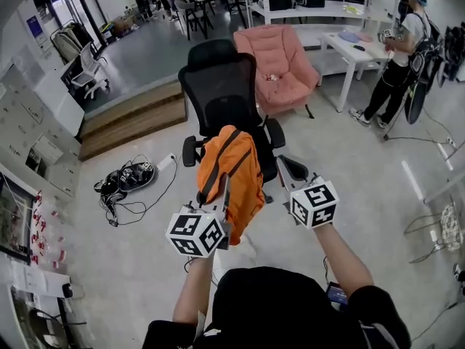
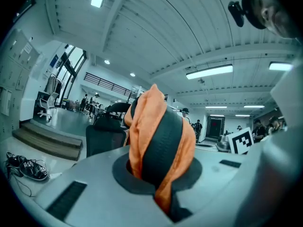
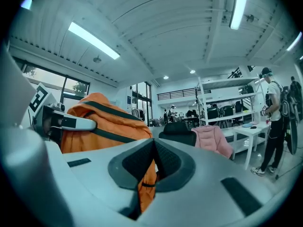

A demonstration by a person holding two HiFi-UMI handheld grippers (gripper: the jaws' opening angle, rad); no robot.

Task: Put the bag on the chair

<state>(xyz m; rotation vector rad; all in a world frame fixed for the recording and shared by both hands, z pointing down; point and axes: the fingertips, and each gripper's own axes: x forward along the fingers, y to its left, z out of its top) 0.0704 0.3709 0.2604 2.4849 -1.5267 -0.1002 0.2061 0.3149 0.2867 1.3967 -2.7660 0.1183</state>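
Observation:
An orange bag [image 1: 231, 174] with black straps hangs in the air in front of a black office chair [image 1: 221, 93], above its seat's front edge. My left gripper [image 1: 227, 186] is shut on the bag's orange cloth and a black strap [image 2: 163, 145], which bulge up out of its jaws. My right gripper [image 1: 288, 166], to the right of the bag, is shut on a thin orange strip [image 3: 146, 186] of it. In the right gripper view the bag's body [image 3: 102, 124] is at the left and the chair [image 3: 177, 134] is straight ahead.
A pink padded chair [image 1: 280, 57] stands behind the black one. On the floor at the left lies a bundle of cables and a power strip [image 1: 127, 179], and behind it is a wooden step [image 1: 131, 118]. At the right a person [image 1: 396, 57] stands by a white table [image 1: 356, 49].

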